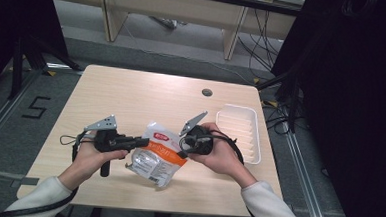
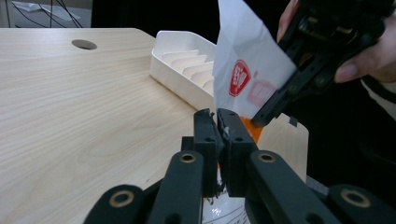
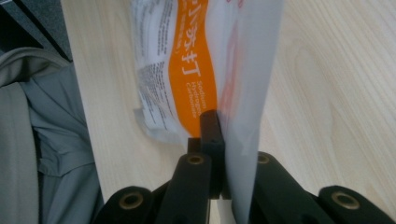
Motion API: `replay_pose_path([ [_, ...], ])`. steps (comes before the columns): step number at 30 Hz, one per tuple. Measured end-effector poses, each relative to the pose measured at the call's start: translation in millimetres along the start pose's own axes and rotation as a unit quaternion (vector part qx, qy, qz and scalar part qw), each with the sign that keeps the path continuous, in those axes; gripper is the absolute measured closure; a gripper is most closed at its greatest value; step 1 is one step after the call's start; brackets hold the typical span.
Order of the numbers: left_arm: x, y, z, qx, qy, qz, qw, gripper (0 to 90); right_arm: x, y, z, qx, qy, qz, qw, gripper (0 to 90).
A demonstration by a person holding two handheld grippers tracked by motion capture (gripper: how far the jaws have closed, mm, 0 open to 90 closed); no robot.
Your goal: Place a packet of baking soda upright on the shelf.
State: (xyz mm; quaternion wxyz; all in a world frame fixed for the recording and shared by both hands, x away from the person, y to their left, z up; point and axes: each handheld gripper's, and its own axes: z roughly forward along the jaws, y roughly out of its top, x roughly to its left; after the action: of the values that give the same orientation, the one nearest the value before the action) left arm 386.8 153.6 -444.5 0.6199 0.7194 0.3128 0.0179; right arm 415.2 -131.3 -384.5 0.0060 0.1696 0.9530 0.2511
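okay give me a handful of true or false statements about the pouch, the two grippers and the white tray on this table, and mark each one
1. Both grippers are clamped on the pouch. True: the left gripper and the right gripper each have their jaws closed on it.
2. The pouch is lying inside the white tray. False: it is held in front of the person, to the left of the tray.
3. The pouch is white with an orange band. True.
4. The tray holds several small items. False: its ribbed inside looks bare.
5. The table has a round hole near its far edge. True.
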Motion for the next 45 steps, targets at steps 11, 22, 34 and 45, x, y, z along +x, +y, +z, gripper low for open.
replay_pose_path([
  [11, 1.1, -21.2, -7.7, 0.013, 0.042, 0.029, 0.9986, 45.2, 8.8, 21.2, -11.4, 0.038, -0.009, -0.021, 0.9990, 90.0],
  [22, 2.2, -44.2, -35.6, 0.008, 0.122, 0.035, 0.9919, 32.8, 8.9, 29.6, -18.0, 0.050, -0.011, -0.043, 0.9977, 90.0],
  [34, 5.2, -49.0, -28.8, 0.028, 0.126, 0.054, 0.9902, 34.8, 2.3, 38.6, -27.4, 0.088, -0.015, -0.061, 0.9941, 90.0],
  [45, 6.5, -49.9, -28.2, 0.024, 0.125, 0.043, 0.9909, 34.8, 3.6, 45.4, -38.0, 0.123, -0.046, -0.079, 0.9882, 90.0],
])
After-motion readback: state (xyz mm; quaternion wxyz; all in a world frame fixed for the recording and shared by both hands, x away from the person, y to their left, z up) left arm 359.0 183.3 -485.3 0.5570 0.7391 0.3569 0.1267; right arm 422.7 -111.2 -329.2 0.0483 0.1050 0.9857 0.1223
